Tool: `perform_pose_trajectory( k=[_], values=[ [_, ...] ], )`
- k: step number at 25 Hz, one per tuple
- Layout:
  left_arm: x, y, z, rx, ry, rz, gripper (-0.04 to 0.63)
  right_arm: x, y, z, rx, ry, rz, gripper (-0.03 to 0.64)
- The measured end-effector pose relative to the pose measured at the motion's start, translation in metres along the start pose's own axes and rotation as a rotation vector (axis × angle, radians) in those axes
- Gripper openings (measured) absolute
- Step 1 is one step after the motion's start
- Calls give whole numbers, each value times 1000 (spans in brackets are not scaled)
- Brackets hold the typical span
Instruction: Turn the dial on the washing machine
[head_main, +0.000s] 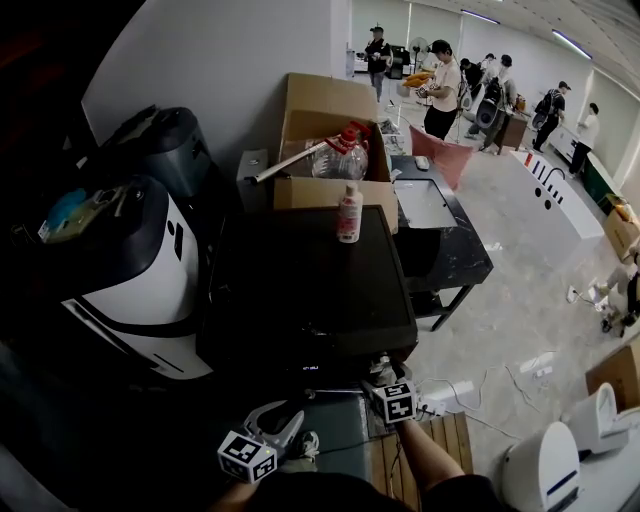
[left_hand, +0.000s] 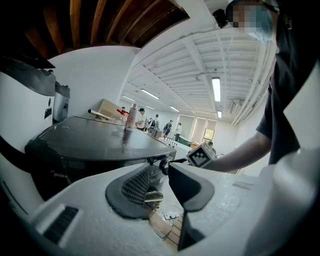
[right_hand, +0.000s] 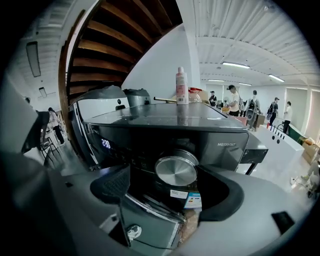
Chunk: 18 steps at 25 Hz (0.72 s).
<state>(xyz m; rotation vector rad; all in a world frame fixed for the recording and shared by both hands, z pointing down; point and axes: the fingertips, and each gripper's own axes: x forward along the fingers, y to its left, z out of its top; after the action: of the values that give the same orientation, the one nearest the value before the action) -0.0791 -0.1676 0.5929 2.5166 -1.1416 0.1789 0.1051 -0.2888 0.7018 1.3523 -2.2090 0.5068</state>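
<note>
The dark washing machine (head_main: 300, 290) has a flat black top and a round silver dial (right_hand: 176, 171) on its front panel. My right gripper (right_hand: 165, 176) is open at the front panel, one jaw on each side of the dial, neither pad touching it. In the head view the right gripper (head_main: 383, 374) covers the dial at the machine's front right corner. My left gripper (head_main: 278, 422) hangs lower and to the left, in front of the machine. Its jaws stand only narrowly apart (left_hand: 164, 172) with nothing between them.
A pink-and-white bottle (head_main: 349, 213) stands on the machine's far edge, before an open cardboard box (head_main: 325, 140). A black-and-white appliance (head_main: 140, 270) sits close on the left. A black table (head_main: 440, 240) is on the right. Several people (head_main: 440, 90) stand far back.
</note>
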Motion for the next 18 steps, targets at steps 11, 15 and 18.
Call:
perform_pose_trajectory(
  k=[11,15,18],
  values=[
    [2,3,1,-1,9,-1,110,7,-5,-10,93,25,19,393],
    [1,5,1,-2,11,0,110,2,-5,-7,108,12,1,393],
    [3,2,3,-1,6,-5,110,-8,-4,-2,128,-18,-8,387]
  ],
)
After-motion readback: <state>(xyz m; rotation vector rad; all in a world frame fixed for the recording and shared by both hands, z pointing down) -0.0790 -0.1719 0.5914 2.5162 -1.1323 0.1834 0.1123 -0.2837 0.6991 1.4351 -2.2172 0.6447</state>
